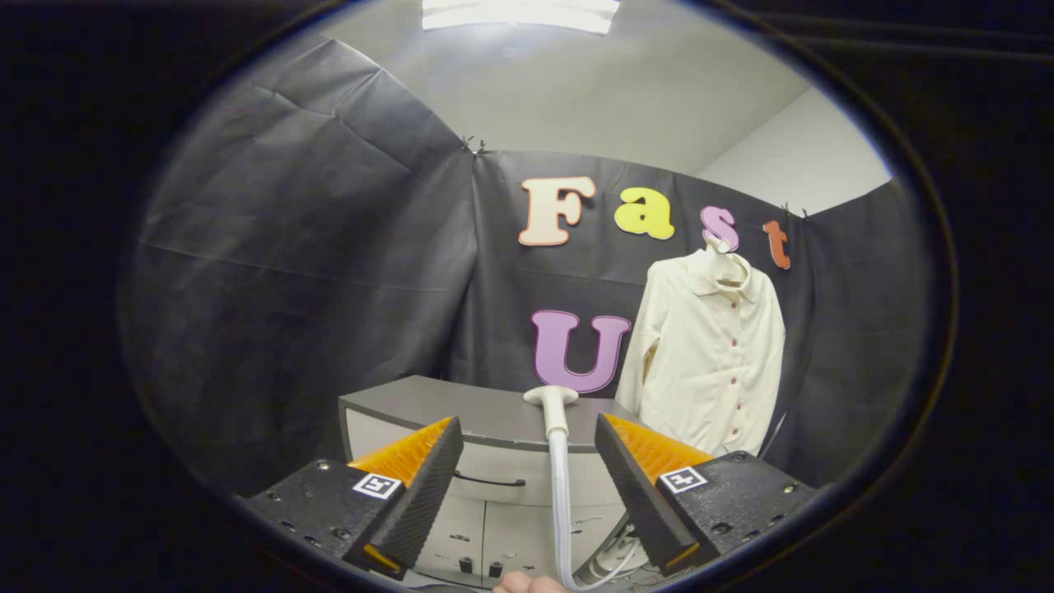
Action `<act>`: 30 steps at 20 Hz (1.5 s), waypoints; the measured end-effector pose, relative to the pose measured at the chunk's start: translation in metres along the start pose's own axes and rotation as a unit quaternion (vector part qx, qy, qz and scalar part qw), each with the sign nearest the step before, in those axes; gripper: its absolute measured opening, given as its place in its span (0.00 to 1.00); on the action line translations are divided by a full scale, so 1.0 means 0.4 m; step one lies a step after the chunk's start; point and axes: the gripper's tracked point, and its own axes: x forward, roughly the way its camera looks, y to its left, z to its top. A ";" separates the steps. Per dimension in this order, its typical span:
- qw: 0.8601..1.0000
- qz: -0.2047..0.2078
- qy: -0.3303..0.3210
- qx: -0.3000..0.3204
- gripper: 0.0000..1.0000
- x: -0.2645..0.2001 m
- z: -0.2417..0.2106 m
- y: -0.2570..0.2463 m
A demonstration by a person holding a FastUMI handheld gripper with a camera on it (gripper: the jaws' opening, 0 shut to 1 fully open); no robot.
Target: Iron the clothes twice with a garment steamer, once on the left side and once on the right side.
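Cream shirt [710, 362] hanging vs booth wall, beyond & right of fingers. Grey cabinet [461, 412] ahead, below shirt's left. Gripper [527, 449] wide open, holding nothing. Steamer head [553, 403] upright betw fingers, untouched, hose [561, 511] dropping below.

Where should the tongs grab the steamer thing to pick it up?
Probably the straight white handle just below the flared head of the steamer. It stands upright between the open fingers of the tongs, in front of the grey cabinet, so come straight forward and close one finger on each side. The handle is narrow and round; the head is wider and must stay free to face the cream shirt.
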 end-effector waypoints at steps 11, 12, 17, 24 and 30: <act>0.998 0.009 0.056 0.019 0.98 0.213 -0.092 -0.038; 0.998 0.007 0.060 0.017 0.98 0.233 -0.099 -0.047; 0.996 0.011 0.080 0.043 0.98 0.332 -0.115 -0.074; 0.990 0.019 0.133 0.041 0.98 0.472 -0.185 -0.081; 0.984 0.029 0.176 0.021 0.98 0.565 -0.238 -0.074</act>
